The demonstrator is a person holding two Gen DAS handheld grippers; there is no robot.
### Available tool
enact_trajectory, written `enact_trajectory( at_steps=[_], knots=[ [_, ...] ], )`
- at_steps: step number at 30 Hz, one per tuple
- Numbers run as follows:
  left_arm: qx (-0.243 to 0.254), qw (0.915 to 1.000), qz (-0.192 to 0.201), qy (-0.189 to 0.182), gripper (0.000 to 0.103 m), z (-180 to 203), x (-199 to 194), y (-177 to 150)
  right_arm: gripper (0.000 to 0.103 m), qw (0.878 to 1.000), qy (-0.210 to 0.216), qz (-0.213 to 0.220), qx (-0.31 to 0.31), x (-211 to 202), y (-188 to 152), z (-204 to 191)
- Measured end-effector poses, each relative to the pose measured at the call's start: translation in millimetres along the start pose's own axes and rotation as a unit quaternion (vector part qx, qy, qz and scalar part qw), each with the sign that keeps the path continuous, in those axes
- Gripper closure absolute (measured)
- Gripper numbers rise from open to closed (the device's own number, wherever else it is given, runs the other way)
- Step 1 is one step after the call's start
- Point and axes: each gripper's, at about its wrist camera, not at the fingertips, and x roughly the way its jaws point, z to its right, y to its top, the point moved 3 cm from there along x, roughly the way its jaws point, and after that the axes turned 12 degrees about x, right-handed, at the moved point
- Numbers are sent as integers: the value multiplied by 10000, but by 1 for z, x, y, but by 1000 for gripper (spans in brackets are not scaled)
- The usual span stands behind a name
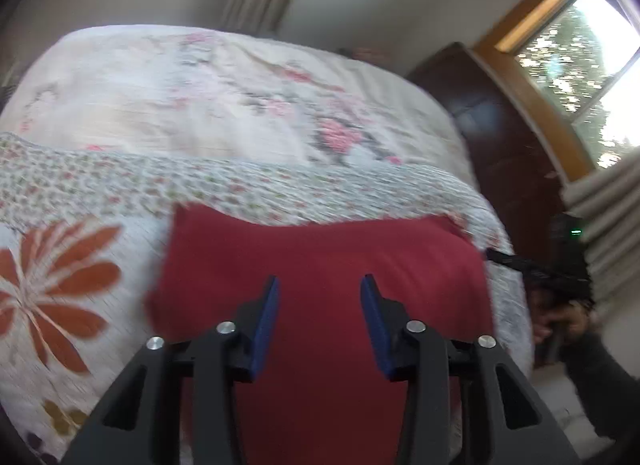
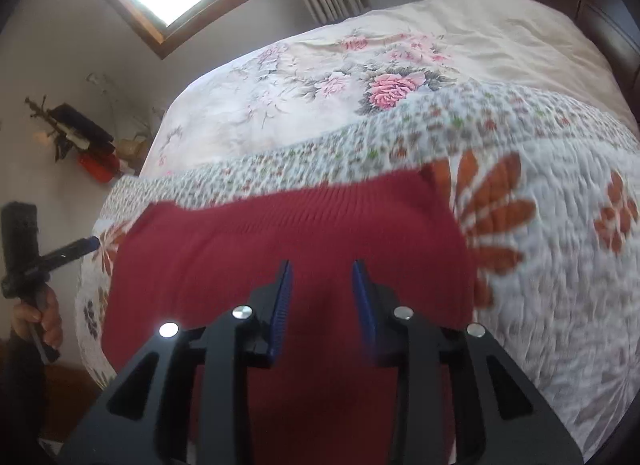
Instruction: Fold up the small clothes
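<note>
A red knitted garment lies on the bed, on the flower-printed quilt near the bed's near edge, with part of it running out of view beneath both cameras. Its far edge, a ribbed band in the right wrist view, lies fairly straight, and the visible part forms a rough rectangle; whether it is already folded once or merely spread flat cannot be told, as no sleeves or doubled layers show clearly. Judged from this, the task looks to be at an early or middle stage, with at least 1 fold still to make. The left claw hangs over the middle of the garment, its 2 blue-padded jaws parted and empty, with no cloth between them. The right claw is likewise spread apart and empty above the garment, pointing toward the ribbed band. Each wrist view catches the other tool at the frame edge: a hand wraps the left tool's handle off the bed's side, and the other hand grips the right one beside the bed. Both views are motion-blurred.
</note>
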Motion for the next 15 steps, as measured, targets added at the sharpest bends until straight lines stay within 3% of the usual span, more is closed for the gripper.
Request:
enact_trajectory(
  at_steps=[3, 6, 9, 11, 15],
  knots=[
    [107, 9992, -362, 102, 59, 17, 15, -39, 73, 9994, -265, -230, -56, 18, -27, 8],
    [-129, 9963, -767, 358, 66, -1, 47, -68, 73, 9991, -297, -279, -118, 33, -31, 13],
    [-492, 9966, -579, 304, 66, -2, 37, -67, 70, 9996, -145, -196, -123, 12, -32, 5],
    [-397, 9984, -318, 242, 64, 15, 16, -64, 70, 9998, -127, 69, -105, -17, -43, 11],
    [-220, 9997, -109, -85, 54, 50, -11, -84, 68, 9994, -140, 81, 309, -35, -80, 45]
  ],
)
